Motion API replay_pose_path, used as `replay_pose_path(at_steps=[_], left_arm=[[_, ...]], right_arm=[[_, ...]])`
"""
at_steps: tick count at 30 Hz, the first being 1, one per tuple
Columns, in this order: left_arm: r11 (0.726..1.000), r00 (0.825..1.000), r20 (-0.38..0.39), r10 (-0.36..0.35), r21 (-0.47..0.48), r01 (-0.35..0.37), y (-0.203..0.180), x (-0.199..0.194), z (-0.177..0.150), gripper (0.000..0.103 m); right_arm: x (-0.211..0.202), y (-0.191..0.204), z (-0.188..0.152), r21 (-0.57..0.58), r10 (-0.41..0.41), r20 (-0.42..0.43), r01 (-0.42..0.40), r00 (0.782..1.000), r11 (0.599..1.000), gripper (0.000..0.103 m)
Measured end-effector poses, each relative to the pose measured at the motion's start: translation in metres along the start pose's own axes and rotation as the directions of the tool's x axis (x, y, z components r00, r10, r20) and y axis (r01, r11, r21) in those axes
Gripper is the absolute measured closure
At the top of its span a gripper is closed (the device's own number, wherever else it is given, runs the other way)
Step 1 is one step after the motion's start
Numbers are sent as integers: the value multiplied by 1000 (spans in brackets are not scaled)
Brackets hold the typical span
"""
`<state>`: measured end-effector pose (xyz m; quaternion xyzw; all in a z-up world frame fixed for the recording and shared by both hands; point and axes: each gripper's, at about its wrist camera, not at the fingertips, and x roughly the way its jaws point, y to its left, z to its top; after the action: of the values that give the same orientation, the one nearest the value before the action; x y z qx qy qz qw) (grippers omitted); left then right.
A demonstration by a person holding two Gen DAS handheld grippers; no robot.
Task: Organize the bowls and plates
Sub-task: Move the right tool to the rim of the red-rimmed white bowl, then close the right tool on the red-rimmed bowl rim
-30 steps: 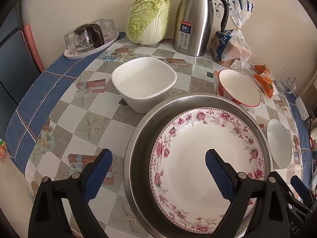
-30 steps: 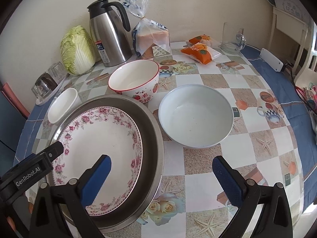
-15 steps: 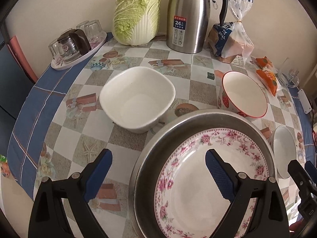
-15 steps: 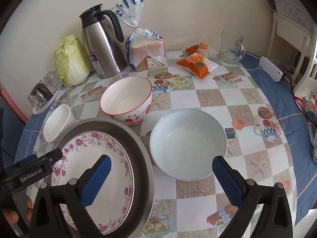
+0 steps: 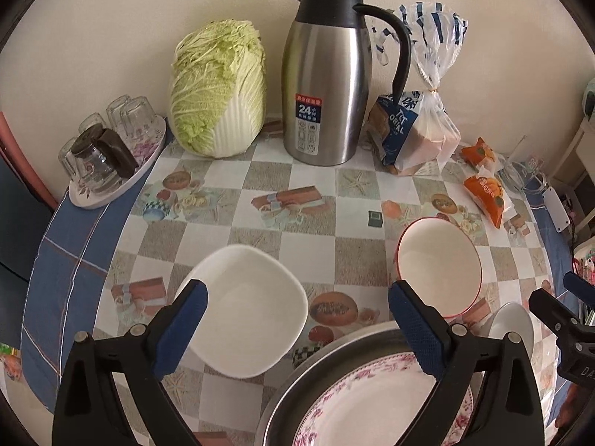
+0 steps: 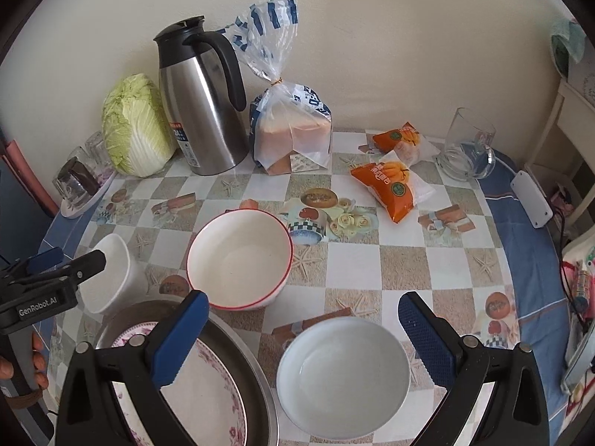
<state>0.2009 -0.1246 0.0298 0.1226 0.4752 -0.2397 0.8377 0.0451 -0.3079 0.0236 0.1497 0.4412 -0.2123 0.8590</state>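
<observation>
hovering over the table [image 5: 238,171], the left gripper [image 5: 297,329] had its jaws spread and empty, the square white bowl [image 5: 247,310] between them. in the right wrist view, the right gripper [image 6: 303,336] was likewise spread above the round white bowl [image 6: 342,375], beside the red-rimmed bowl [image 6: 240,258] and the floral plate [image 6: 208,405] in its metal basin [image 6: 256,383].

On the worktop [image 6: 372,260], the plate [image 6: 208,401] lies in the basin [image 6: 256,383] at near left. The square bowl [image 5: 249,308] sits left, two bowls [image 6: 240,260] [image 6: 342,375] right; the flask [image 5: 321,89] and cabbage [image 5: 219,89] stand far.
</observation>
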Motion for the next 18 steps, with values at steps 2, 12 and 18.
replay_pose_path(at_steps=[2,12,18], left_arm=[[999,999,-13,-31,17,31,-6,5,11,5],[991,978,-164,-133,-18,132,-32,49,27,7],[989,965,-217,-145,-13,146,-46,74,20,45]], right_arm=[[6,-1,10,5,13,-11,-13,1000,1000,0],[54,4,31,-8,-3,-111,3,994,1000,0],[83,0,30,18,-2,-180,5,984,1000,24]])
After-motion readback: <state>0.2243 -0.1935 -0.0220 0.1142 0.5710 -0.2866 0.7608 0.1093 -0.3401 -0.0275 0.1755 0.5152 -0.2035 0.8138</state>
